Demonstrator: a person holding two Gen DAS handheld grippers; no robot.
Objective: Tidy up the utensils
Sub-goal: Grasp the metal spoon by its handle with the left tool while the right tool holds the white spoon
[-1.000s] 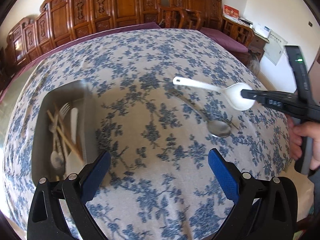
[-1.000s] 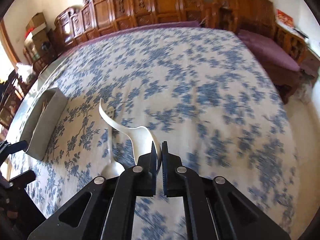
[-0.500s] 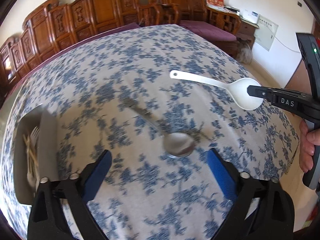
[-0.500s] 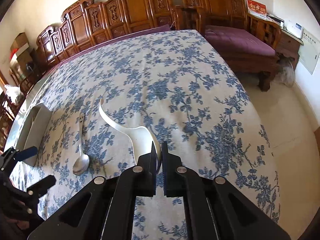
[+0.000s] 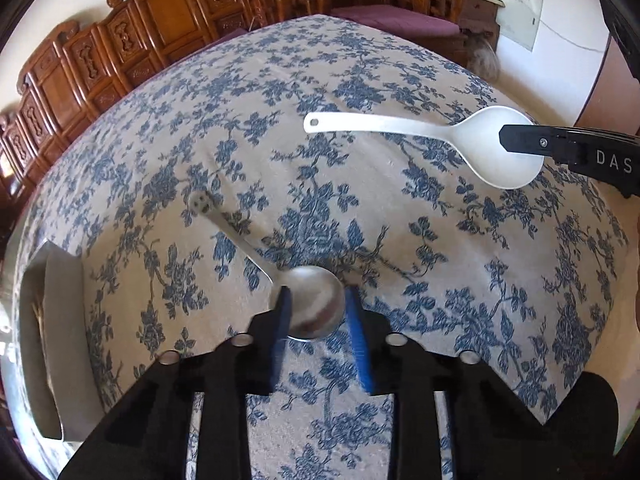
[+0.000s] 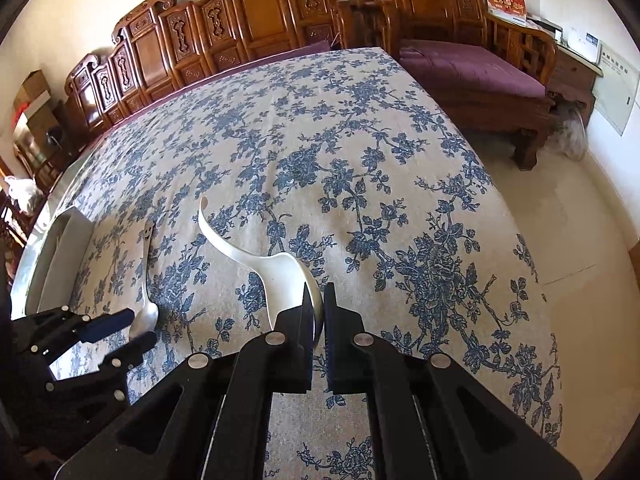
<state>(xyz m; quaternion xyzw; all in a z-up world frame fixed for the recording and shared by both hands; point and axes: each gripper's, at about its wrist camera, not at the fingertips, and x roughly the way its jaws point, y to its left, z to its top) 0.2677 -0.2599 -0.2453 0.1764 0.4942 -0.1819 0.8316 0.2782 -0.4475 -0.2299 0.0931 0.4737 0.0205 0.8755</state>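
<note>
A metal spoon (image 5: 314, 298) with a smiley-face handle end lies on the blue-flowered tablecloth (image 5: 400, 240). My left gripper (image 5: 318, 306) points down over it, its jaws closing, and the blue pads (image 5: 282, 320) sit against both sides of the spoon's bowl. The right wrist view shows that same gripper (image 6: 136, 326) at the metal spoon (image 6: 145, 304). My right gripper (image 6: 318, 308) is shut on the bowl of a white plastic spoon (image 6: 280, 276), held above the cloth with its handle pointing away. The left wrist view has the white spoon (image 5: 492, 152) at upper right.
A grey utensil tray (image 5: 60, 320) stands at the table's left edge, also seen as the tray (image 6: 60, 256) in the right wrist view. Carved wooden chairs (image 6: 256, 12) line the far side. A purple-cushioned bench (image 6: 472, 68) and bare floor (image 6: 560, 220) lie to the right.
My left gripper travelled right from the tray to the metal spoon, came down and closed from wide open around its bowl. The right gripper shifted a little, still holding the white spoon.
</note>
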